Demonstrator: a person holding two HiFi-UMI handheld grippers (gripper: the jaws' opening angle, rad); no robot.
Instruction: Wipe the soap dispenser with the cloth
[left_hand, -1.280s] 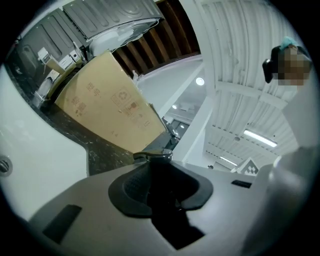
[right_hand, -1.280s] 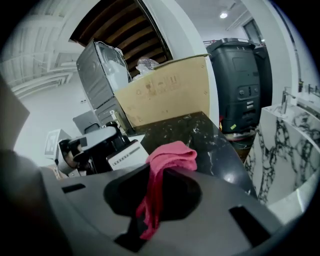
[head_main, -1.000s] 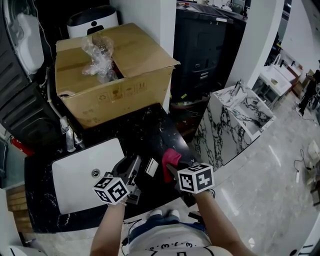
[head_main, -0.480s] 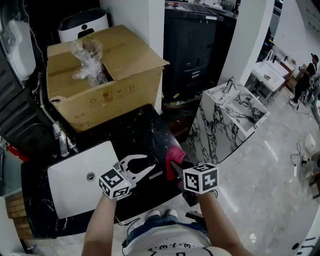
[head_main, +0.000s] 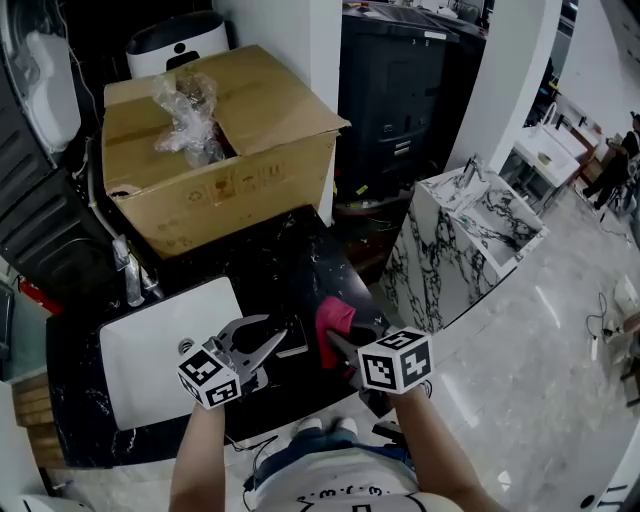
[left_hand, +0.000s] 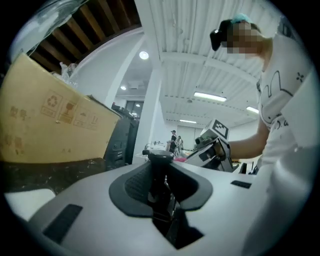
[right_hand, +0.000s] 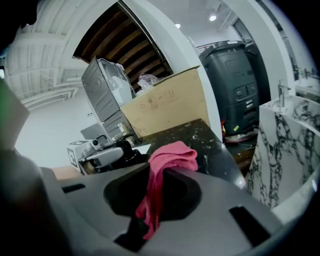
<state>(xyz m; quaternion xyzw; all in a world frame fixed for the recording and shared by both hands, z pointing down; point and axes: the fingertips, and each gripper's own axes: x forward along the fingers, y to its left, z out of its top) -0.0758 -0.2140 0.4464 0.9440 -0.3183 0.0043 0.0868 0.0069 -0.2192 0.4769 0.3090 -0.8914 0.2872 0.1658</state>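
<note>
My left gripper is shut on the black soap dispenser, held level over the black counter beside the sink. In the left gripper view the dispenser stands dark between the pads with its cap at the jaws' tips, inside my left gripper. My right gripper is shut on a pink cloth, just right of the dispenser. The cloth bunches above the jaws of my right gripper and hangs down between them. Whether the cloth touches the dispenser I cannot tell.
A large open cardboard box with crumpled plastic sits at the back of the black counter. A white sink basin and faucet lie to the left. A marble-patterned counter stands to the right, a black cabinet behind.
The left gripper has rolled about its own line, so both jaws now show flat from above, and has shifted a little left with the dispenser. The cloth stays close beside it.
</note>
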